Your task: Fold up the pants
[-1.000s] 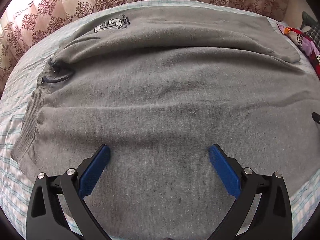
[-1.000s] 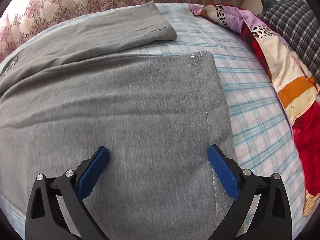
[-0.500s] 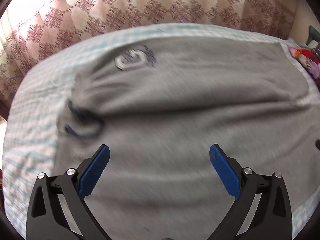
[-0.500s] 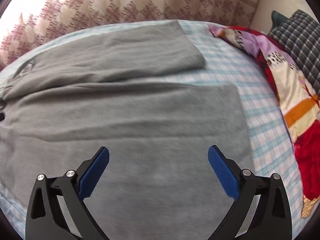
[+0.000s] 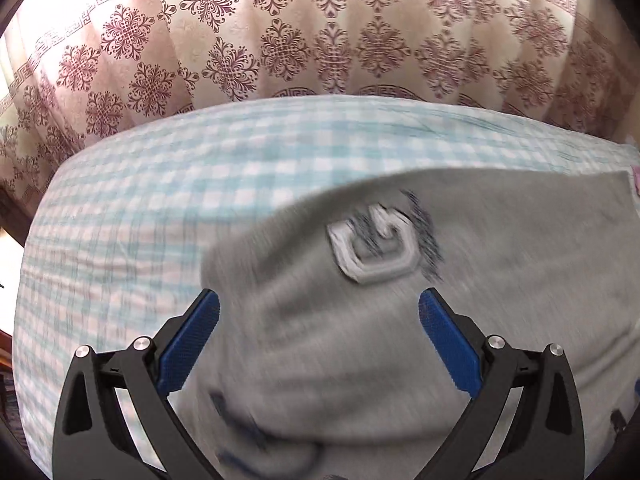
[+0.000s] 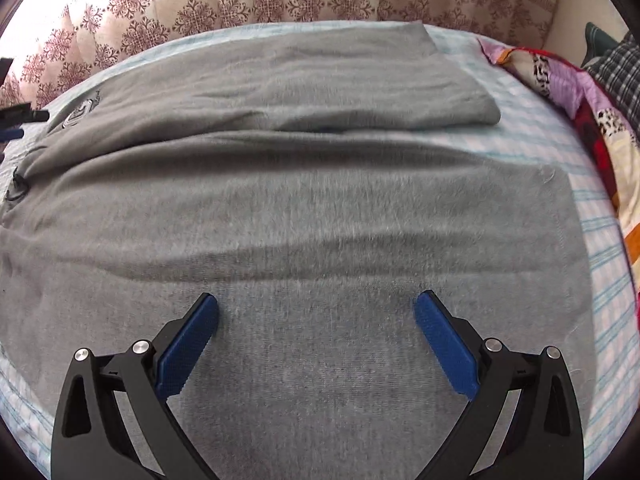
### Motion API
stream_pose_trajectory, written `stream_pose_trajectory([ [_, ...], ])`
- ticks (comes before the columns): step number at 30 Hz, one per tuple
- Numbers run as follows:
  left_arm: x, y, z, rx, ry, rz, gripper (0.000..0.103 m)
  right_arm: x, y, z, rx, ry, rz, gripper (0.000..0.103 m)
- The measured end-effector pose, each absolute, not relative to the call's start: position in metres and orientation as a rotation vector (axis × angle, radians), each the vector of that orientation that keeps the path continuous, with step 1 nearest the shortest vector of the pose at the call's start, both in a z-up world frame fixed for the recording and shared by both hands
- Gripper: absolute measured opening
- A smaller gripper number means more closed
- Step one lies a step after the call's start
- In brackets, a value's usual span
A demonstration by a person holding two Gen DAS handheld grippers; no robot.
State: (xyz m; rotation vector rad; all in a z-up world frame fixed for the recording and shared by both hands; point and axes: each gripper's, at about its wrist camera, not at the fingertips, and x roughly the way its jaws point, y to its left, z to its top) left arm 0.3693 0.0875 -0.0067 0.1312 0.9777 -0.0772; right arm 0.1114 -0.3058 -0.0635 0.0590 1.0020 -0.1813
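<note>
Both of my claws stand wide with nothing in them. My left claw [image 5: 319, 322] hangs over the waist end of the grey pants [image 6: 312, 208], with the logo patch [image 5: 378, 250] just beyond its blue pads [image 5: 188, 344]; that view is smeared, so I cannot tell how near the cloth the pads are. My right claw [image 6: 316, 334] hovers over the nearer leg, toward its hem [image 6: 560, 216].

The pants lie spread on the bed [image 5: 132, 208], legs side by side, waist to my left, both hems to my right. The far leg [image 6: 320, 80] runs along the side nearest the curtain [image 5: 320, 32], its hem well short of the quilt [image 6: 592, 120] heaped beyond the pants.

My guess is that the first fold has not begun (lengthwise, one leg over the other, seems likely).

What could go wrong, taking the logo patch as my mark:
- A long ridge crosses the nearer leg, on my side of the patch. Folded over as it lies, it would likely be pressed in as a crease.
- The drawstring [image 6: 18, 190] loops loose beside the waist, nearer me than the patch. A pad closing there may catch cord rather than waistband, and the edge would slip.
- If the left claw pinches only the top layer by the patch, the under layer stays behind and the waist bunches.
- Uneven lifting would skew the legs, so the hems fail to meet.
</note>
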Motion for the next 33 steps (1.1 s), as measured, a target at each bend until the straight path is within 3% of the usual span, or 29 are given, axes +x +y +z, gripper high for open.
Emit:
stream_pose_trajectory([
  [15, 0.465, 0.101, -0.043, 0.224, 1.029, -0.189, 0.1, 0.111, -0.302, -0.072, 0.055, 0.953, -0.204, 0.098],
  [21, 0.463, 0.075, -0.055, 0.335, 1.053, -0.296, 0.068, 0.112, -0.301, -0.072, 0.051, 0.953, -0.211, 0.098],
  [26, 0.451, 0.066, -0.046, 0.368, 1.038, -0.309, 0.021, 0.114, -0.302, -0.071, 0.049, 0.964, -0.211, 0.098],
  [29, 0.44, 0.071, -0.041, 0.346, 1.041, -0.31, 0.009, 0.117, -0.303, -0.067, 0.055, 0.987, -0.212, 0.098],
  [33, 0.421, 0.077, -0.03, 0.299, 1.011, -0.341, 0.008, 0.123, -0.307, -0.051, 0.058, 0.973, -0.219, 0.098],
])
